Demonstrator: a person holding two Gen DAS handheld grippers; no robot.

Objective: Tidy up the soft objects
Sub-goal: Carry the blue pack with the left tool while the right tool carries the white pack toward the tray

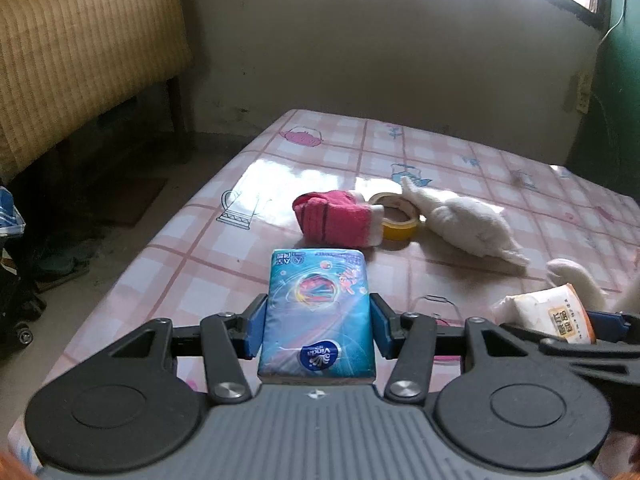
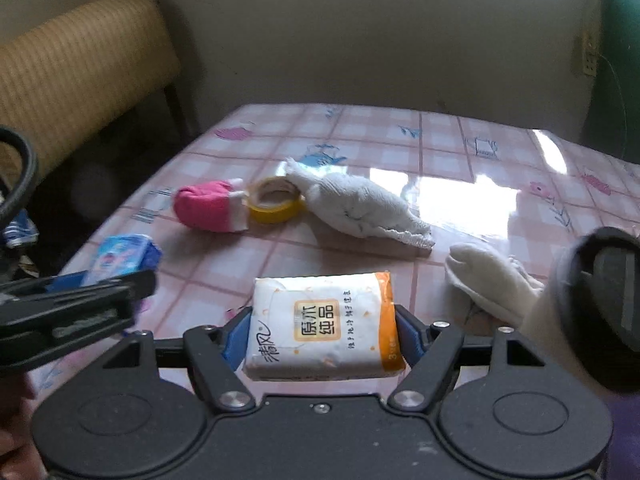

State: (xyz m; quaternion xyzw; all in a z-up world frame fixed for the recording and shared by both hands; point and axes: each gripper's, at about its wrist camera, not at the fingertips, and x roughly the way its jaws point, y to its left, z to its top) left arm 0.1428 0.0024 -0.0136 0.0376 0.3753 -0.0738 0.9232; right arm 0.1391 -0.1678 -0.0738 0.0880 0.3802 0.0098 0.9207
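Observation:
My left gripper (image 1: 318,326) is shut on a blue tissue pack (image 1: 318,312), held above the near left part of the table. My right gripper (image 2: 322,332) is shut on a white and orange tissue pack (image 2: 320,326), held just right of the left one; this pack also shows in the left wrist view (image 1: 548,314). The blue pack shows at the left of the right wrist view (image 2: 122,258). Farther back lie a pink sock (image 1: 338,218) (image 2: 210,206), a white sock (image 1: 468,226) (image 2: 360,208) and another white sock (image 2: 488,284) (image 1: 576,280).
A roll of yellow tape (image 1: 398,216) (image 2: 276,200) lies between the pink sock and the white sock. The table has a pink checked cloth (image 1: 500,168) (image 2: 460,152). A woven bench (image 1: 80,52) stands off the table's left side. A green object (image 1: 620,80) stands at the far right.

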